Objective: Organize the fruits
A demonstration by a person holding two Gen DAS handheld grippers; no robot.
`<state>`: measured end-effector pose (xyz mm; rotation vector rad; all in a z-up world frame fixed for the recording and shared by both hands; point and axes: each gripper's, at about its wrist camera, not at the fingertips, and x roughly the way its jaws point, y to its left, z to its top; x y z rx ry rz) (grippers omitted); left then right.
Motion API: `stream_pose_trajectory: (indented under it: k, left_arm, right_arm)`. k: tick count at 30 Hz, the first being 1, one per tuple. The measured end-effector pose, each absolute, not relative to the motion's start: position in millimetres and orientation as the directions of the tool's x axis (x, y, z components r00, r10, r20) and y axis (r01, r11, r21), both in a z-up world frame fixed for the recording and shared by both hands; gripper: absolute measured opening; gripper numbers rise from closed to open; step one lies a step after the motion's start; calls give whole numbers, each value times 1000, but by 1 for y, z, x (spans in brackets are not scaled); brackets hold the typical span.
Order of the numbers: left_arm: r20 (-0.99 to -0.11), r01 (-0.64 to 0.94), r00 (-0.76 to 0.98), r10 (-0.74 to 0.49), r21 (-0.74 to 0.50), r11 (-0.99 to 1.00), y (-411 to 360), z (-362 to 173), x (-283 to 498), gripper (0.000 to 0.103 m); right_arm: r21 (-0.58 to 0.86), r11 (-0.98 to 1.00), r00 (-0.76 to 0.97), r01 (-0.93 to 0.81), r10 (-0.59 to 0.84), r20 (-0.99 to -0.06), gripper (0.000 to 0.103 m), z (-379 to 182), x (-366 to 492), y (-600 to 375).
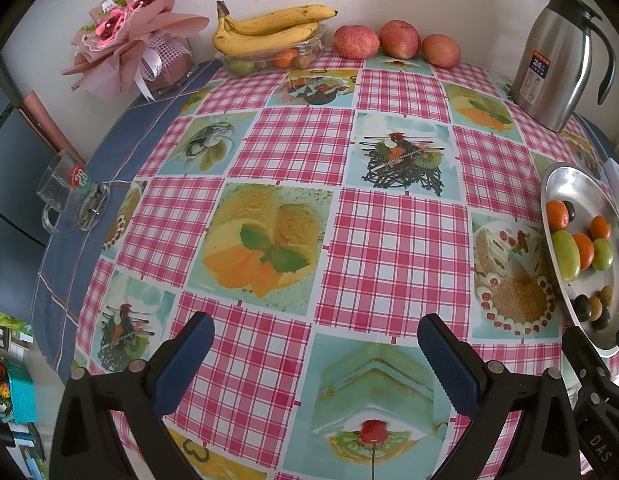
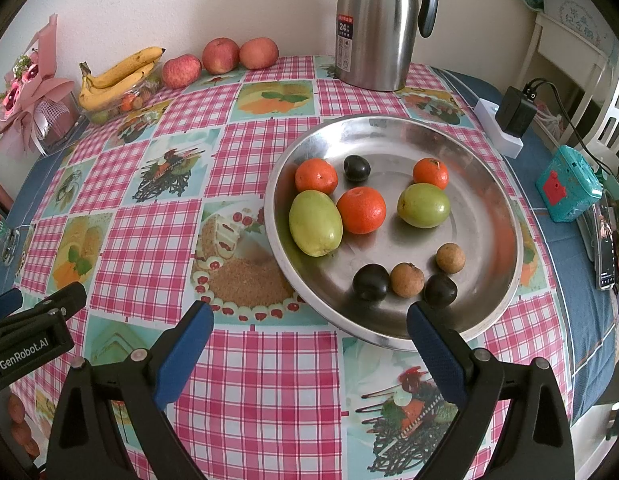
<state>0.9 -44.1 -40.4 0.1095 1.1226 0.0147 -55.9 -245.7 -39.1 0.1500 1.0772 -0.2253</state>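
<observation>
A round steel plate holds small fruits: three oranges, two green fruits, dark plums and brown longans. Bananas lie on a clear box of mixed small fruit at the back. Three apples line the wall beside them. My left gripper hovers open over bare tablecloth, left of the plate. My right gripper is open at the plate's near rim, holding nothing.
A steel thermos jug stands at the back. A pink bouquet and a glass mug sit at the left. A power strip, a teal box and a phone lie right of the plate.
</observation>
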Motion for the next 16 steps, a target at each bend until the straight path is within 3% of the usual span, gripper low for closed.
stream_pose_trajectory:
  k: [16]
  left_arm:
    - [-888, 57, 457, 51, 86, 995, -44, -34, -3, 103]
  right_arm:
    - [15, 966, 450, 257, -105, -887, 97, -39, -55, -248]
